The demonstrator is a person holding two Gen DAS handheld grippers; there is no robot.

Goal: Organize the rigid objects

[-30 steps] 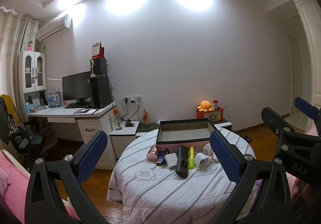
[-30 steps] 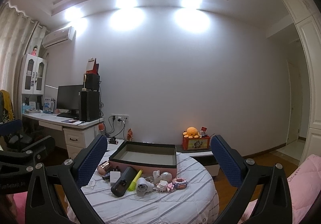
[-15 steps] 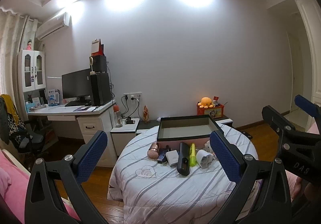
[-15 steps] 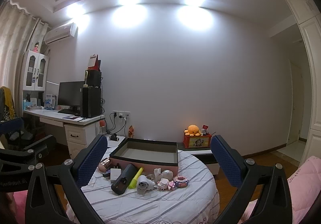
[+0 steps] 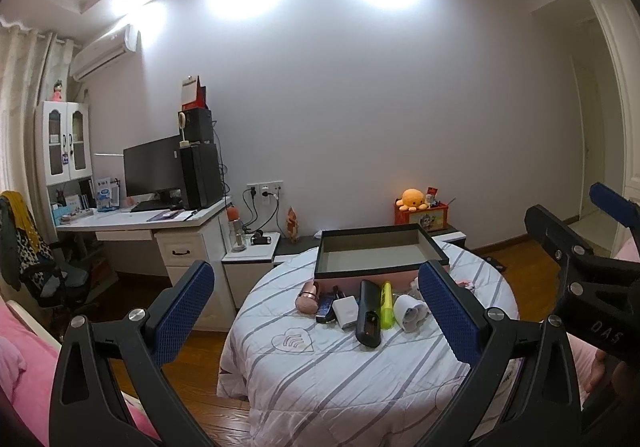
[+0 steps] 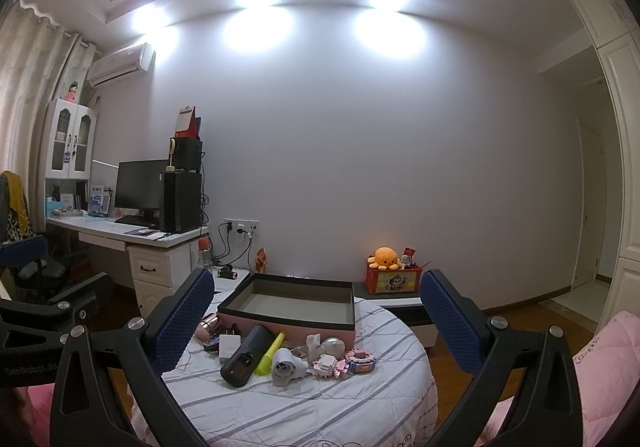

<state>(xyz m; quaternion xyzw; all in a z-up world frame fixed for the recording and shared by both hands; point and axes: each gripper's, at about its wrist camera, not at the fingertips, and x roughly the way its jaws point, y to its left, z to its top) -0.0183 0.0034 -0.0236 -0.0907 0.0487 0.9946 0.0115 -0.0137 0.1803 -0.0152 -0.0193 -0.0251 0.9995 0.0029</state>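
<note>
A round table (image 5: 344, 375) with a striped cloth carries an open pink box with a dark rim (image 5: 380, 251) (image 6: 292, 305). In front of the box lie a rose-gold cylinder (image 5: 307, 297), a white charger (image 5: 346, 310), a black device (image 5: 369, 313) (image 6: 244, 357), a yellow highlighter (image 5: 386, 303) (image 6: 270, 353), a white plug adapter (image 5: 408, 311) (image 6: 286, 365) and small pink brick toys (image 6: 348, 361). My left gripper (image 5: 316, 313) and right gripper (image 6: 314, 321) are both open and empty, held well short of the table.
A white desk (image 5: 152, 223) with a monitor and PC tower stands at the left, with a chair (image 5: 44, 271) beside it. A low cabinet with an orange plush and a toy box (image 5: 420, 209) stands behind the table. Pink bedding (image 6: 608, 359) lies at the lower right.
Both views have tilted slightly upward and drawn a little nearer, so the table sits lower in the frames. Both grippers stay open and empty.
</note>
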